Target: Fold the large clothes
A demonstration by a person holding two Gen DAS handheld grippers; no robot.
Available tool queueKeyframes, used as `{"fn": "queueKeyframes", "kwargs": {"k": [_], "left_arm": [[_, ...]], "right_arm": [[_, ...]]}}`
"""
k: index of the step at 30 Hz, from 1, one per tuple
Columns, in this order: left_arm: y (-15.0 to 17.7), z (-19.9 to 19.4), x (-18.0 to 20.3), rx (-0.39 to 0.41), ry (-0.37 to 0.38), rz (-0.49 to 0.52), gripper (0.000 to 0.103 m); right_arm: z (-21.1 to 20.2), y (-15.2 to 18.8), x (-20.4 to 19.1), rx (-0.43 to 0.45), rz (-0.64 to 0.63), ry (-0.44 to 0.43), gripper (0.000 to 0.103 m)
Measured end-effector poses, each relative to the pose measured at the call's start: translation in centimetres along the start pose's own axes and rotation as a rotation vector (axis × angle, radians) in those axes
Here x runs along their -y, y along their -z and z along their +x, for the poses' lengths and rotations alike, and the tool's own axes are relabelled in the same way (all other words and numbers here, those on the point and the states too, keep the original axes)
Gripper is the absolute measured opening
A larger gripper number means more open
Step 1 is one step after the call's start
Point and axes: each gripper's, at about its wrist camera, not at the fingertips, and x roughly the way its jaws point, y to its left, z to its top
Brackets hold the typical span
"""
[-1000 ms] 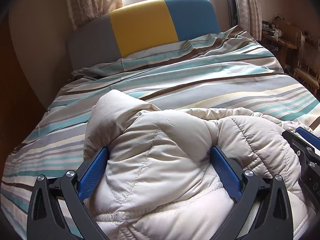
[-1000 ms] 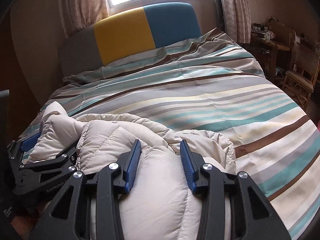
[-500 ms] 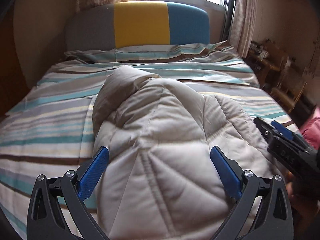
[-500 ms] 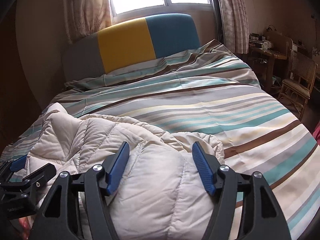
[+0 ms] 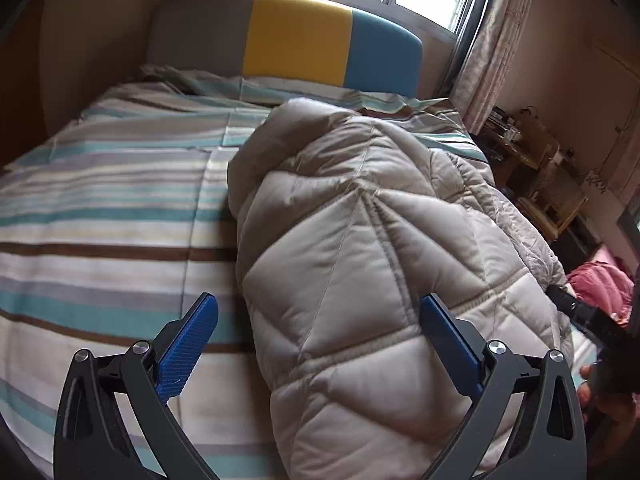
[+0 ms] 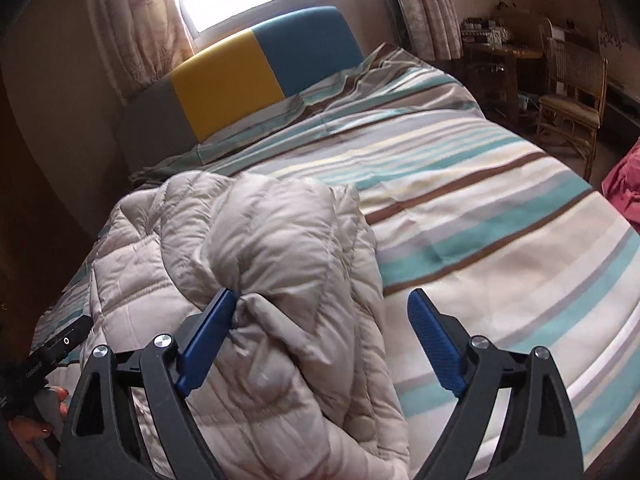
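Beige quilted puffer coat lay bunched on the striped bed.
Soft, light, slippery, springy; best taken at the stitched hem. Left tool stood released; right tool was opening, coat loose between its jaws.

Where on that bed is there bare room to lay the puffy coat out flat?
The striped cover lies bare between the beige puffy coat and the chair-side edge, and from the coat up to the headboard. In the left wrist view, bare stripes also lie on the coat's other side. The near end, under the coat, is crowded.

Open left hand-held gripper over beige quilted coat on striped bed
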Motion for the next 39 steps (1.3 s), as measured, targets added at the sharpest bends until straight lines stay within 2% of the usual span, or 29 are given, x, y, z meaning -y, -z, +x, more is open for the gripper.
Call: {"fn": "queueKeyframes", "kwargs": {"k": [2,6,10,16,20,22,24,29,32,36,39], "left_arm": [[0.4,-0.1,-0.3,-0.028,0.056,-0.018,0.100],[1.0,0.2,-0.4,-0.075,0.120,-0.013,0.100],[1.2,0.9,-0.6,-0.119,0.166,-0.014,0.100],[1.2,2.1,-1.3,-0.186,0.200,-0.034,0.100],[1.5,3.2,-1.0,-0.225,0.228,-0.075,0.100],[1.4,3.0,0.4,-0.208,0.216,-0.012,0.094],[1.1,2.1,1.7,-0.183,0.197,0.039,0.080],[0.6,-0.5,3.9,-0.089,0.202,0.145,0.064],[0.3,-2.4,4.3,-0.009,0.225,0.184,0.059],[0.0,-4.6,3.8,0.075,0.203,0.239,0.056],[-0.4,-5.8,2.3,0.116,0.192,0.238,0.055]], "right_arm": [[0.2,0.6,0.5,-0.043,0.003,-0.023,0.093],[1.0,1.4,1.8,-0.104,0.063,-0.092,0.093],[2.8,1.4,2.5,-0.199,0.161,-0.187,0.093],[4.4,1.2,2.2,-0.284,0.173,-0.267,0.094],[4.9,0.9,1.9,-0.302,0.174,-0.325,0.085],[5.1,0.8,1.8,-0.305,0.185,-0.354,0.081],[4.9,0.8,1.6,-0.293,0.187,-0.379,0.077],[3.1,1.0,1.0,-0.216,0.172,-0.447,0.071],[2.2,1.3,0.8,-0.186,0.197,-0.490,0.070],[1.8,1.3,-1.0,-0.168,0.182,-0.534,0.069],[2.1,1.4,-2.5,-0.155,0.184,-0.562,0.069]]}}
